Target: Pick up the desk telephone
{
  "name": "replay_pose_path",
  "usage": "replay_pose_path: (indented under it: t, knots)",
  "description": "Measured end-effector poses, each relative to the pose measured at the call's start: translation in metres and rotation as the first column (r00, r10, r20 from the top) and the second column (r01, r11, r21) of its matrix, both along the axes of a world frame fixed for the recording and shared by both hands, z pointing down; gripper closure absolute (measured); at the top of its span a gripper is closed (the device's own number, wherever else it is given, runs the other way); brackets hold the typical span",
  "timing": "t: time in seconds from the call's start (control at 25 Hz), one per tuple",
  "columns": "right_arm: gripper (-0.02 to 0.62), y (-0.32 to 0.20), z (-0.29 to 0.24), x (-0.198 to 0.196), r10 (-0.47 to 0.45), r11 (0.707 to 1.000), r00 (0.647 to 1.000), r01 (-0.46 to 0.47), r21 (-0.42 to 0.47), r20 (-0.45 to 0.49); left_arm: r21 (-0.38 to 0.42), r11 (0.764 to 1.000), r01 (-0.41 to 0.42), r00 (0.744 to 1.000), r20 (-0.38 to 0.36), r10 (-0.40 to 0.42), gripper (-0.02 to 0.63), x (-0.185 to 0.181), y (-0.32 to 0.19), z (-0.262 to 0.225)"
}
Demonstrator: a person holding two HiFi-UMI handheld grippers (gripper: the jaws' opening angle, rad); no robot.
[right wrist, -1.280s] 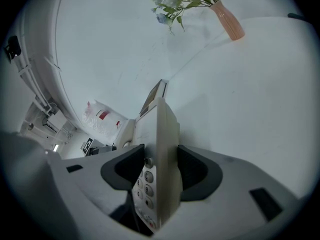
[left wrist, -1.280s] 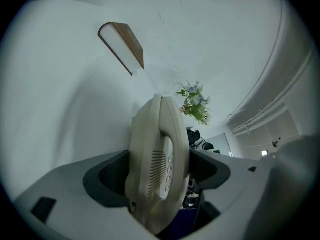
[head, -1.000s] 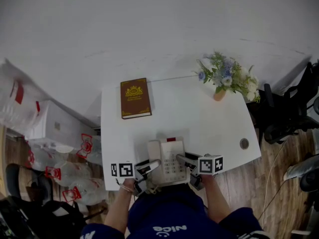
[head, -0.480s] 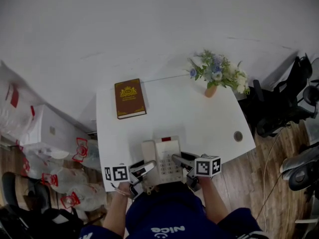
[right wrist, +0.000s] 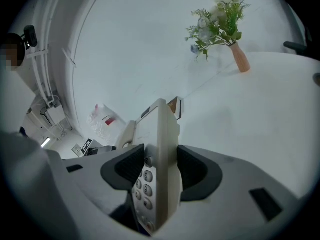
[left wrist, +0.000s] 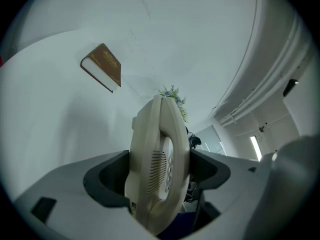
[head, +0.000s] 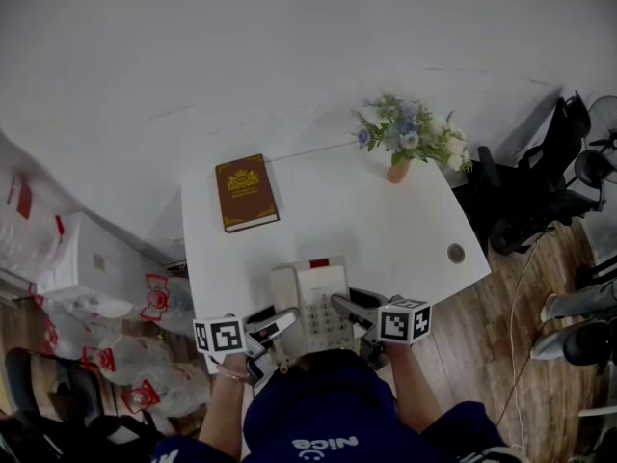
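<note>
In the last second the whole head view has slid to the left: the brown book (head: pixel 246 193) and the vase of flowers (head: pixel 405 141) both sit further left than before, so the head itself has moved. The desk telephone (head: pixel 310 302) has moved with them, but it now also looks a little larger and its far end is closer to the book. I judge from this that the lift has begun. However, no view shows clearly whether the telephone's base is already free of the desk (head: pixel 328 210).

The telephone is at the near edge of the desk, about in the middle, directly in front of the person. The left gripper (head: pixel 278 324) is closed on its handset side; in the left gripper view both jaws press against the cream body. The right gripper (head: pixel 349 309) is closed in the same way on the keypad side, and the number keys (right wrist: pixel 144 184) show between its jaws.

Both forearms come up from the lower edge of the head view, one on each side of the body. The grippers point inward towards each other, with the marker cubes on the outer sides.
</note>
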State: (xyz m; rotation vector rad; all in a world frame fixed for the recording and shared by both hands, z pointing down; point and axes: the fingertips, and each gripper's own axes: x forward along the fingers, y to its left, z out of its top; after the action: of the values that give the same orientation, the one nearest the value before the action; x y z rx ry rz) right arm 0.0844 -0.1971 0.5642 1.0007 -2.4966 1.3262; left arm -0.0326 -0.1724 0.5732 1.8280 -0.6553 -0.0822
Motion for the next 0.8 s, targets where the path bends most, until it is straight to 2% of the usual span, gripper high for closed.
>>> replay_pose_path:
  t: [0.24,0.44,0.56,0.8]
  knots:
    - [0.371,0.002,-0.014,-0.003,0.004,0.999,1.000,-0.004,0.034,0.003,0.007,1.000,0.002,1.000,-0.027,-0.001,0.229,-0.003,0.003,-0.011]
    - [0.373,-0.002,-0.034,-0.003,-0.003,0.997,1.000,0.001,0.082,0.017,0.074,0.997,-0.034,0.999,-0.006,0.035,0.229,-0.001,-0.002,-0.032]
    - [0.374,-0.003,-0.046,-0.004,0.007,0.994,1.000,-0.010,0.113,0.030,0.102,0.995,-0.017,1.000,0.008,0.016,0.229,-0.004,-0.003,-0.043]
    - [0.373,-0.006,-0.067,-0.006,0.003,0.986,0.999,-0.009,0.166,0.035,0.129,0.992,0.015,1.000,-0.011,-0.013,0.229,-0.006,-0.005,-0.062]
